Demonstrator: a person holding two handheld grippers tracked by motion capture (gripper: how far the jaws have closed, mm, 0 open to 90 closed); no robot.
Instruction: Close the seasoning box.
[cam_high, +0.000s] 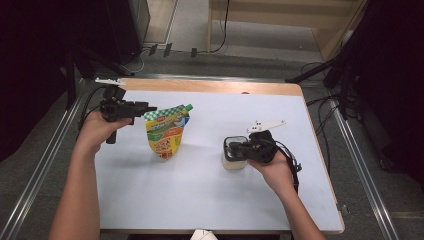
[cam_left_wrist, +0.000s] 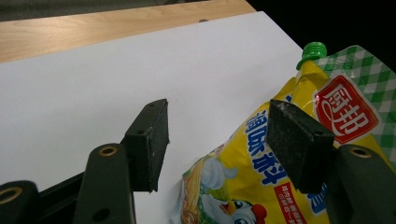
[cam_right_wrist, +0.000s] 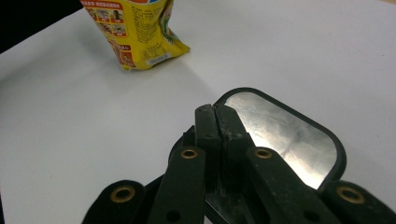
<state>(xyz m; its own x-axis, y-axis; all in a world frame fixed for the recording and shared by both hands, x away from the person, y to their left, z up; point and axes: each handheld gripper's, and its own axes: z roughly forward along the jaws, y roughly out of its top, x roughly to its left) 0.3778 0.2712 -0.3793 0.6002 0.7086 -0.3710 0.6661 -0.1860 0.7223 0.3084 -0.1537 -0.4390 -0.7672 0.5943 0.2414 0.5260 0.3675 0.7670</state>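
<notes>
At the left of the high view, the person's left hand holds the left gripper (cam_high: 150, 108) raised above the white worktop (cam_high: 200, 190), aimed level toward the pouch. Its fingers (cam_left_wrist: 150, 144) stand spread, with a clear gap between the two black pads. In the left gripper view the upper part of the pouch lies behind and partly between them, close to the right-hand pad, but whether that pad touches the foil cannot be told; the left-hand pad is well clear of it.

Just right of that gripper stands the yellow seasoning pouch (cam_high: 166, 134), upright on its base on the worktop, with a green-and-white checked top corner, a red label and a green screw cap (cam_left_wrist: 313, 50) at its upper right corner. The right gripper view shows its lower end (cam_right_wrist: 140, 35) resting on the white surface.

Farther right, well apart from the pouch, sits a small container (cam_high: 234, 156) with a pale body, a dark rim and a shiny, silvery top (cam_right_wrist: 280, 135). The right gripper (cam_high: 231, 148) in the person's right hand is at this container, its fingers (cam_right_wrist: 208, 140) pressed together with no gap between the pads, lying over the near edge of the silvery top. Whether they pinch anything there cannot be told.
</notes>
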